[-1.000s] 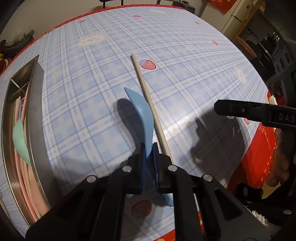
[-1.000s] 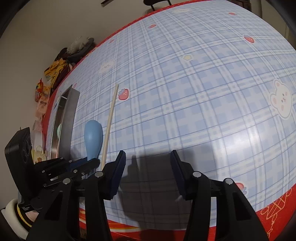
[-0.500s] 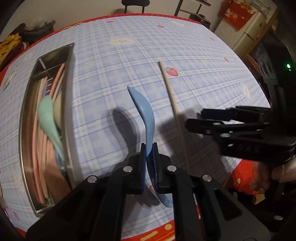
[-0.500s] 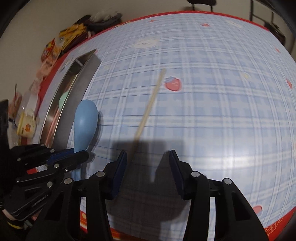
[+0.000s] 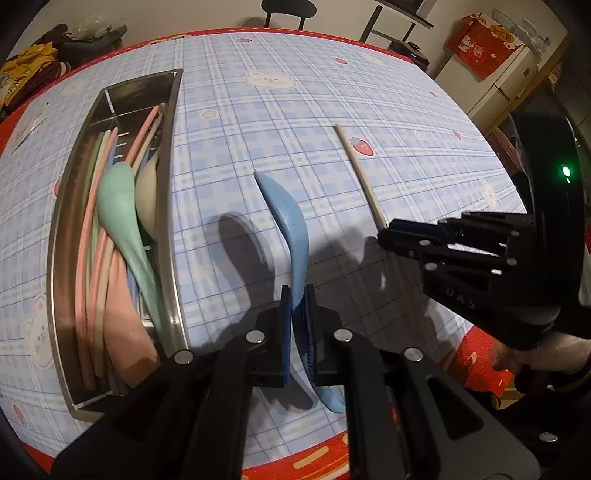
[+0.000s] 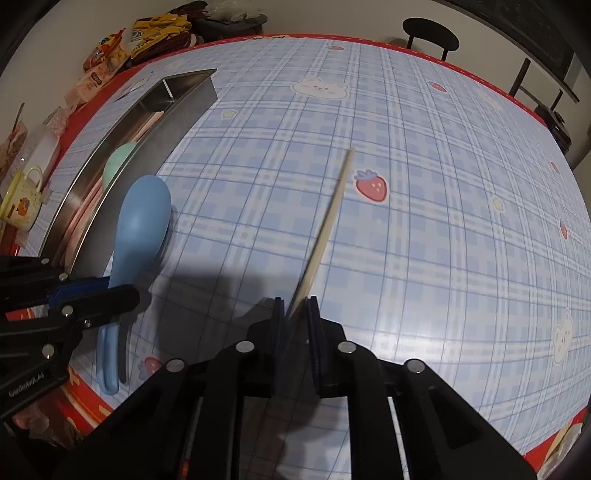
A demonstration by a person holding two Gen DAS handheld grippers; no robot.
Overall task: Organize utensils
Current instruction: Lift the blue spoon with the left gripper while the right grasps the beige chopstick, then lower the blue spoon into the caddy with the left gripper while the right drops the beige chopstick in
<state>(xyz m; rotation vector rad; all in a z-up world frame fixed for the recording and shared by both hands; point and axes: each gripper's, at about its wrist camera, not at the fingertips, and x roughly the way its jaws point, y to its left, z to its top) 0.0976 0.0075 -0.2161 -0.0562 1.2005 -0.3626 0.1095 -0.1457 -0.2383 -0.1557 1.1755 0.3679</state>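
My left gripper is shut on a blue spoon and holds it above the table; the spoon also shows in the right wrist view. My right gripper is shut on the near end of a beige chopstick, which points away over the cloth; the chopstick also shows in the left wrist view. A steel utensil tray at the left holds a green spoon, a pink spoon and several pastel chopsticks. In the right wrist view the tray is at the upper left.
The table has a blue plaid cloth with a red border. Snack bags and a yellow mug sit at the far left edge. A black stool stands behind the table. A white fridge is at the right.
My right gripper has moved onto the chopstick and closed on its near end. My left gripper, still holding the blue spoon, has swung left so the tray is in fuller view.
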